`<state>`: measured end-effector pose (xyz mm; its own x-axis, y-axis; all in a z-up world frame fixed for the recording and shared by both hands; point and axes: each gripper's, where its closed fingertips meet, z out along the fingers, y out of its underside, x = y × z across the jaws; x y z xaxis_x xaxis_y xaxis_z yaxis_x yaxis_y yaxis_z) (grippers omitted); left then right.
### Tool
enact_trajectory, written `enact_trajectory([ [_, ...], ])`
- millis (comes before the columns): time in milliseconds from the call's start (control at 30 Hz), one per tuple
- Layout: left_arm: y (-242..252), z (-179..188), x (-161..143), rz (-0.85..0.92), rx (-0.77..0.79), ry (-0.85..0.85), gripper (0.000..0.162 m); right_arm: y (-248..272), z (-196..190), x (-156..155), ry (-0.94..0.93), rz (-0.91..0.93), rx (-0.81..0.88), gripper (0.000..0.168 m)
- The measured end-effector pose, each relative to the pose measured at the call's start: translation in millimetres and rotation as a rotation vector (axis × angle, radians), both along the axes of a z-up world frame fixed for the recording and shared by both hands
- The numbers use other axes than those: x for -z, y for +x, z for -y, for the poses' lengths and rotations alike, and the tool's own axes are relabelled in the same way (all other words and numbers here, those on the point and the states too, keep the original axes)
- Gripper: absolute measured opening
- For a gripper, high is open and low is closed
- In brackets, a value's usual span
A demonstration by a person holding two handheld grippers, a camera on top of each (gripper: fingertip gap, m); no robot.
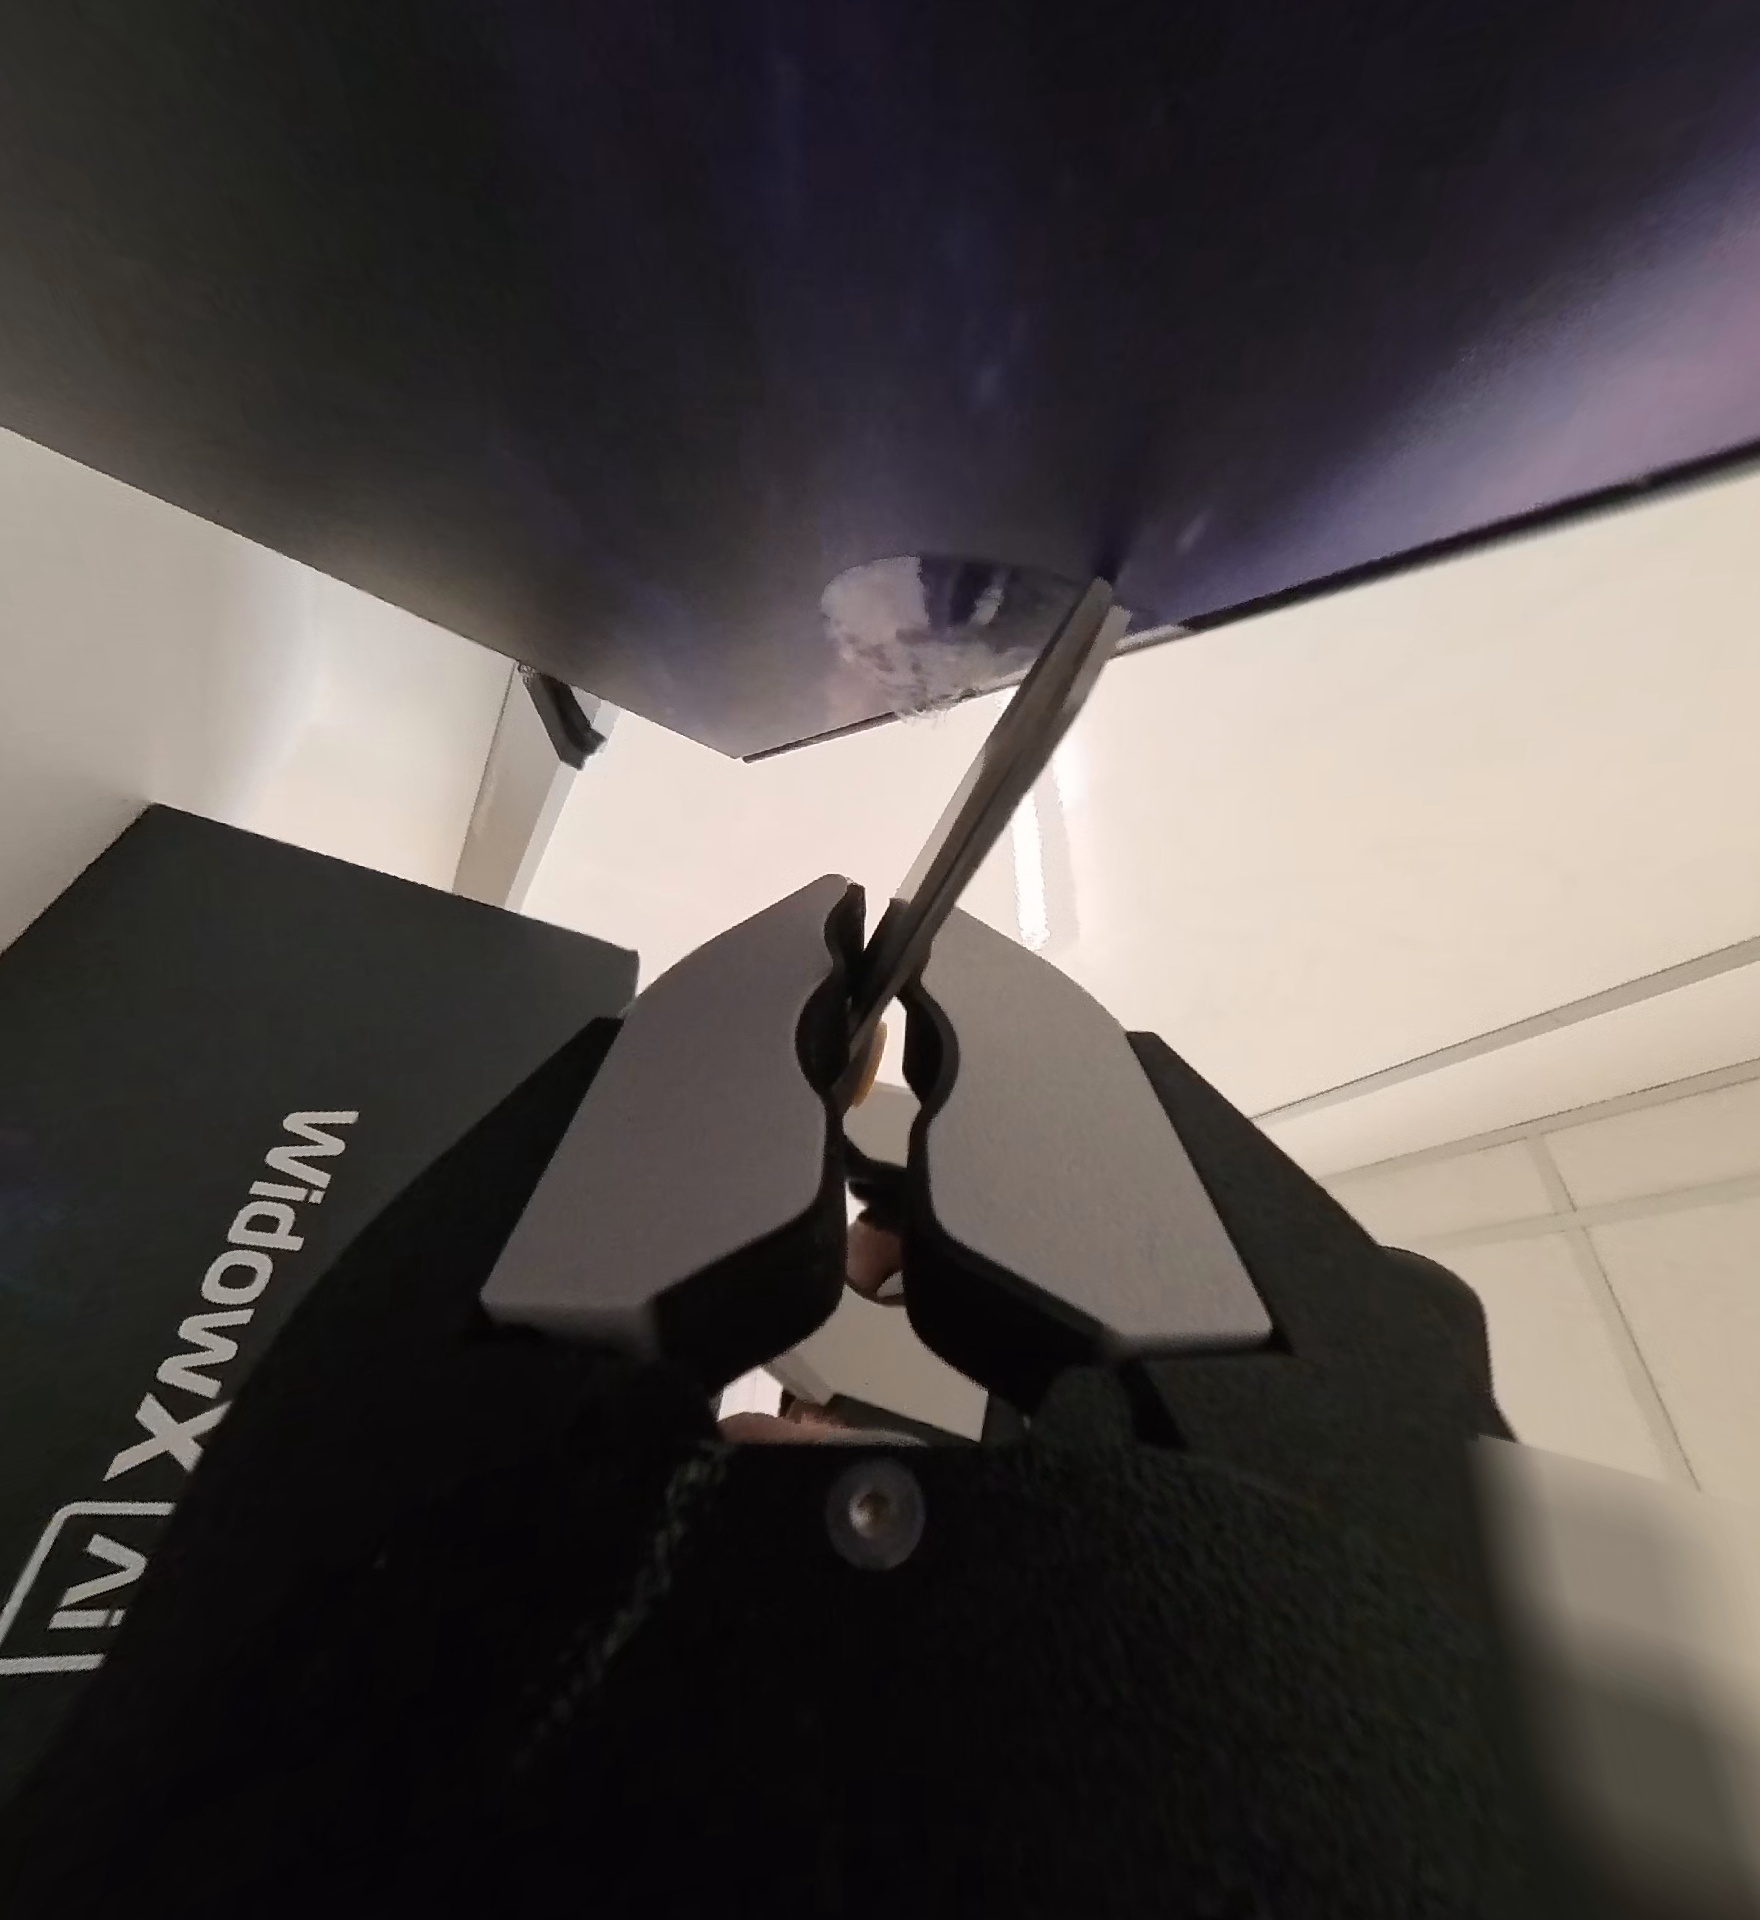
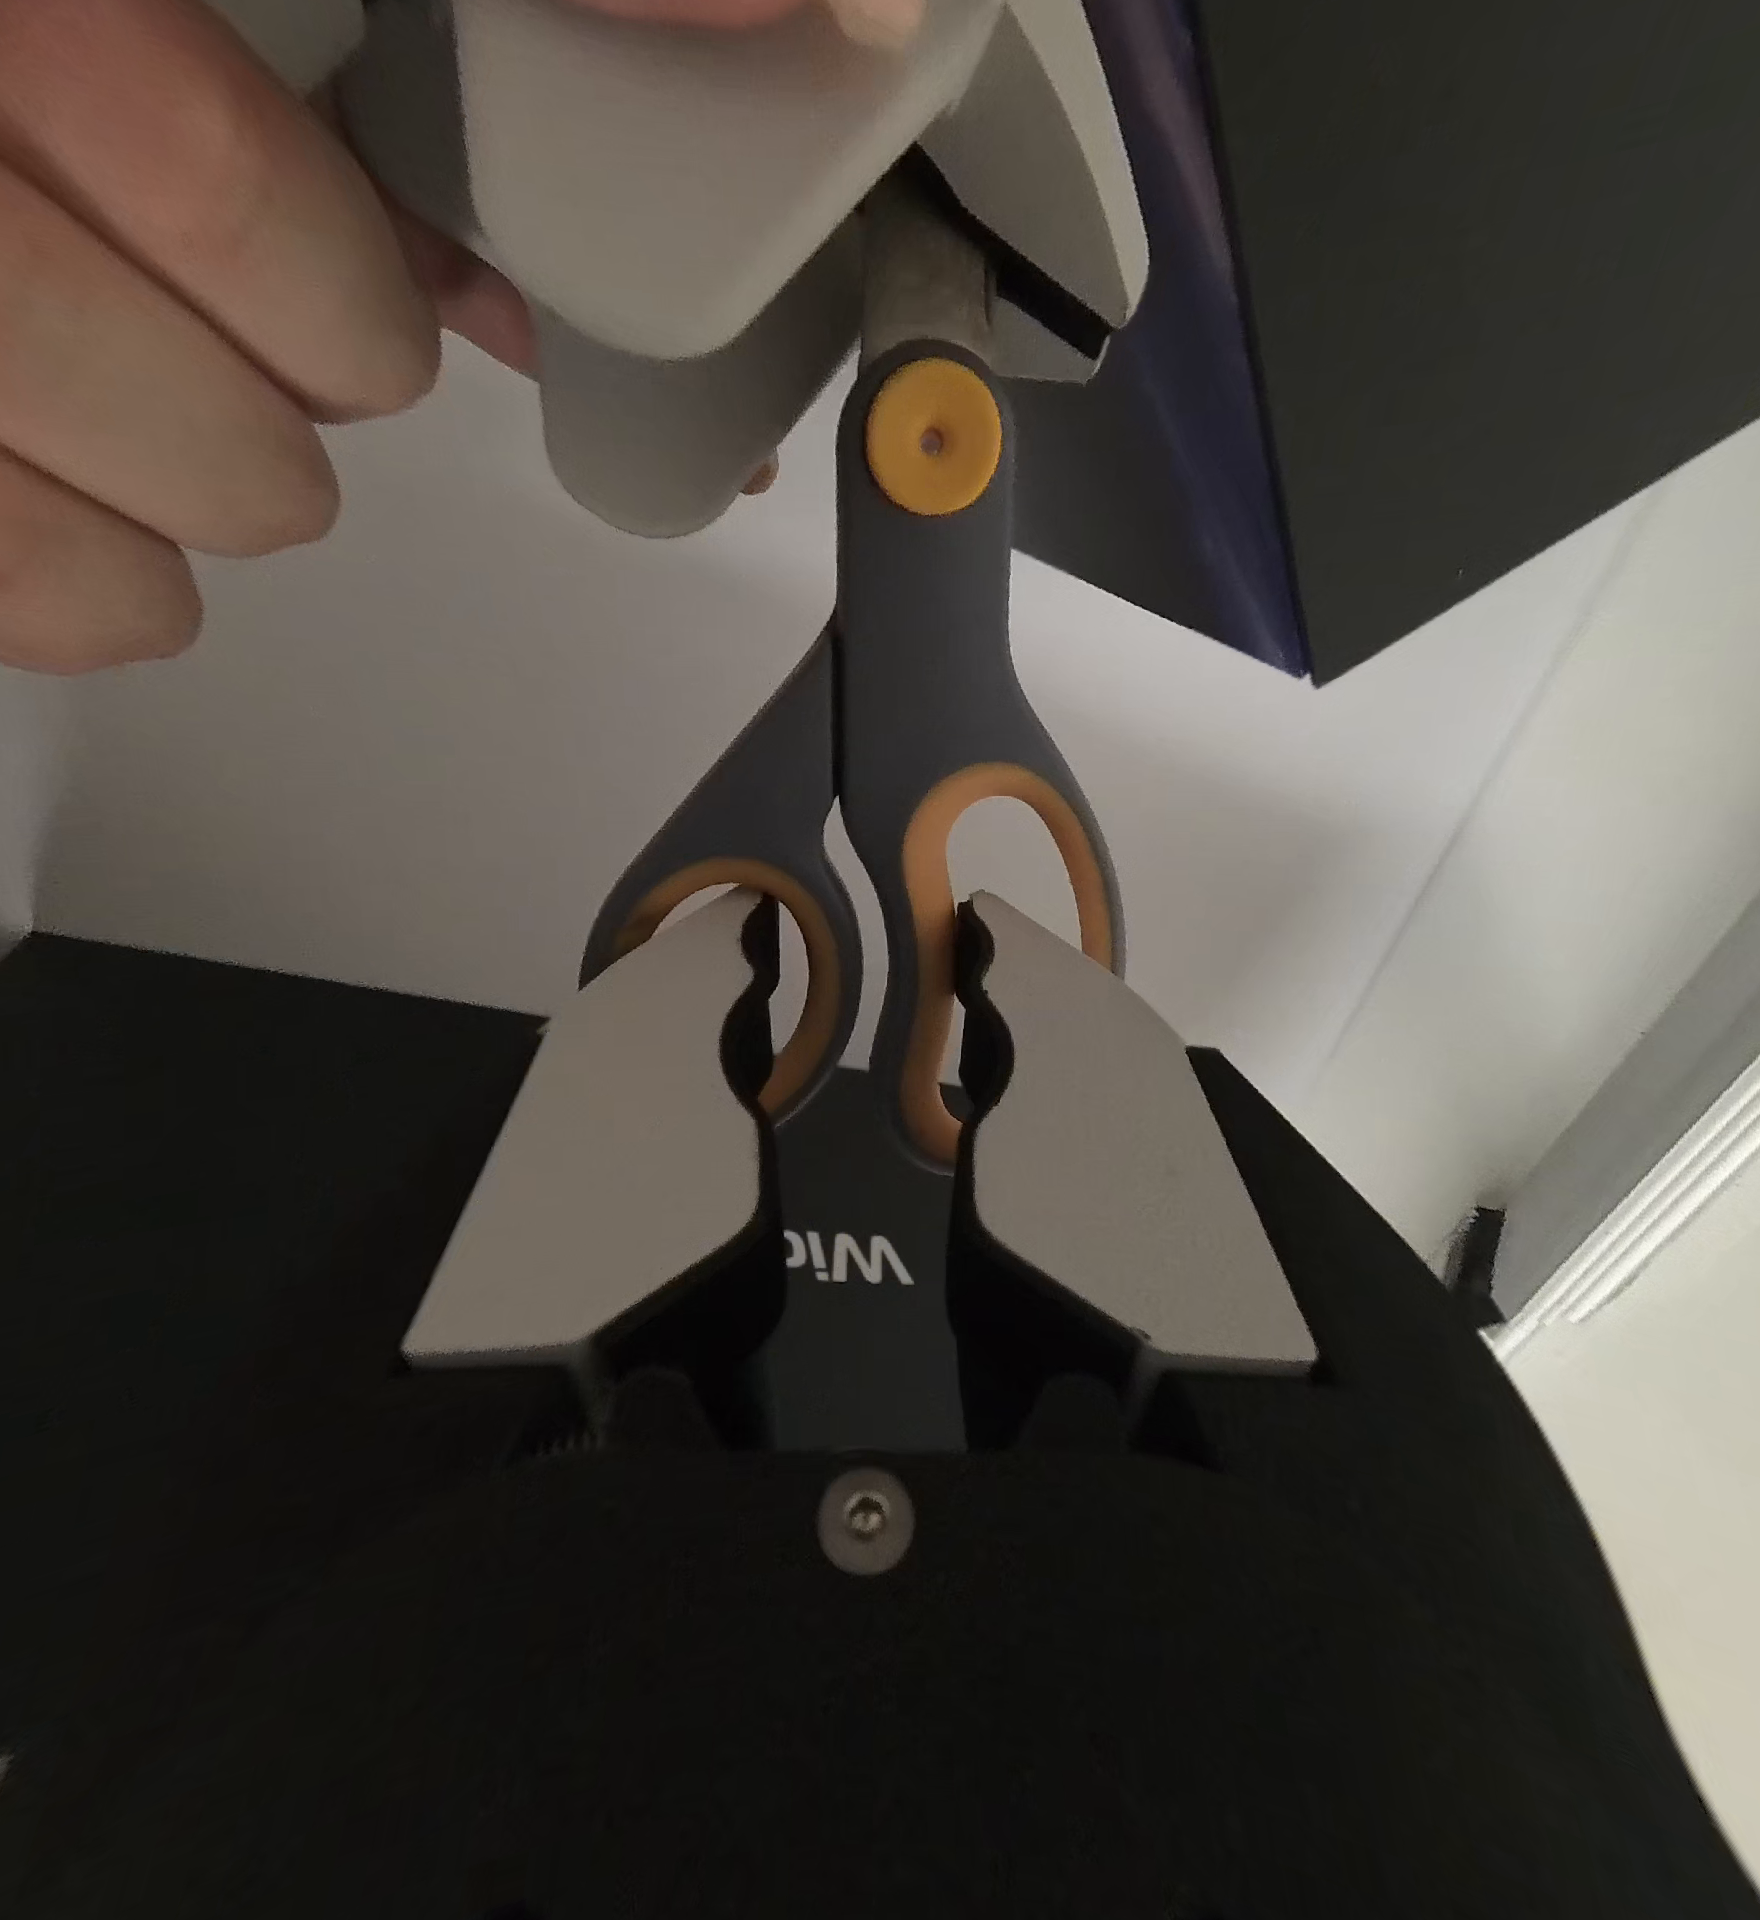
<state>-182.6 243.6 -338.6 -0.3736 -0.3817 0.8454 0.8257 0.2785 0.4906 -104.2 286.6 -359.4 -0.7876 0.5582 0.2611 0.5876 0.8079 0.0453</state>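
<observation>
A pale wall (image 1: 1478,831) and lighter panelling at 4 o'clock fill the background of the left wrist view. A black box with white lettering (image 1: 180,1195) sits at 8 o'clock, closed, so its contents cannot be told. A second dark box (image 1: 751,312), purple-tinged with a torn round patch near its lower edge, spans the frame from 10 to 2 o'clock.

The left gripper (image 1: 881,935) has its jaws pressed almost together, pinching the scissors (image 1: 1001,769) across the blades just above the yellow pivot. The closed blades run up toward 1 o'clock and their tip meets the dark box's lower edge beside the torn patch.

In the right wrist view the same white wall (image 2: 336,779) lies behind, the lettered black box (image 2: 180,1091) at 8 o'clock and the dark box (image 2: 1530,312) at 2 o'clock. A hand (image 2: 128,364) at 10 o'clock grips the body of the left gripper (image 2: 647,260), which clamps the scissors (image 2: 923,623) above the pivot.

The right gripper (image 2: 863,914) has its jaws spread partway, one fingertip threaded into each yellow-lined handle loop, pads against the loops' inner sides. The handles sit close together.
</observation>
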Motion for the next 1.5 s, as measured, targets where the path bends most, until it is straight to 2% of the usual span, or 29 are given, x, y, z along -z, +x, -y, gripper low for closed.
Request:
enact_trajectory([
  [133, 2, 0, -3, -0.019, 0.001, -0.003, 0.002, 3, 3, 0, -0.061, -0.027, 0.022, 0.031],
  [167, 7, 4, 5, -0.031, 0.009, -0.016, 0.002, 5, 3, 0, -0.078, -0.031, 0.037, 0.031],
  [367, 29, 0, 11, -0.093, 0.040, -0.099, 0.001, 25, 3, 4, -0.176, -0.052, 0.121, 0.032],
  [600, 52, 3, 5, -0.240, 0.108, -0.201, 0.001, 44, 5, 0, -0.293, -0.089, 0.241, 0.033],
  [933, 64, 24, -9, -0.508, 0.178, -0.354, 0.002, 48, 23, -34, -0.501, -0.251, 0.368, 0.028],
  [1100, 72, 36, 4, -0.599, 0.254, -0.458, 0.002, 58, 31, -39, -0.605, -0.288, 0.443, 0.027],
  [1233, 79, 47, 20, -0.721, 0.309, -0.615, 0.002, 67, 38, -41, -0.688, -0.317, 0.504, 0.026],
  [1500, 96, 66, 40, -0.839, 0.402, -0.758, 0.002, 75, 62, -46, -0.956, -0.327, 0.596, 0.027],
])
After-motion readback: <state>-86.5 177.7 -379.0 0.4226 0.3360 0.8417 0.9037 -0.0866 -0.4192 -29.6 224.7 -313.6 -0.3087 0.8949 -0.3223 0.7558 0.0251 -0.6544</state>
